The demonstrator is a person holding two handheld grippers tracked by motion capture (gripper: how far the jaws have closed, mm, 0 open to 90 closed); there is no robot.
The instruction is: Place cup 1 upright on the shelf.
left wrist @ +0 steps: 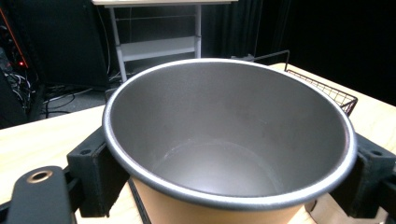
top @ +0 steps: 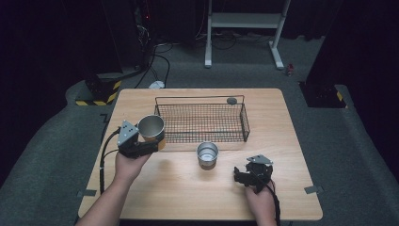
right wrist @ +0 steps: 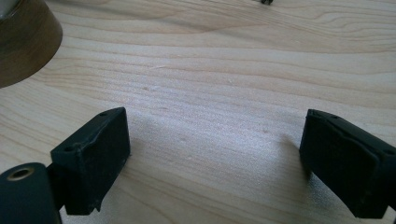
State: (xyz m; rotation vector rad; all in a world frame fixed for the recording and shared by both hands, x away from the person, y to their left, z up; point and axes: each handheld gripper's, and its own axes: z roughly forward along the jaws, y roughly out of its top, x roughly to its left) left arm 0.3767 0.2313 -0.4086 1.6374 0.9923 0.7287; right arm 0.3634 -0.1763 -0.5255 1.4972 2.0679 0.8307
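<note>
Cup (left wrist: 224,154) betw left tongs (top: 149,141), off table

Matt grey metal cup (left wrist: 224,140) with a tan outside, pale smooth-grained wooden table (right wrist: 233,70), wire basket (top: 202,122).

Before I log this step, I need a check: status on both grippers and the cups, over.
Left gripper shut on metal cup, held beside wire basket. Right gripper open, nothing between fingers, low over table. Second cup upright mid-table, apart from both.
</note>
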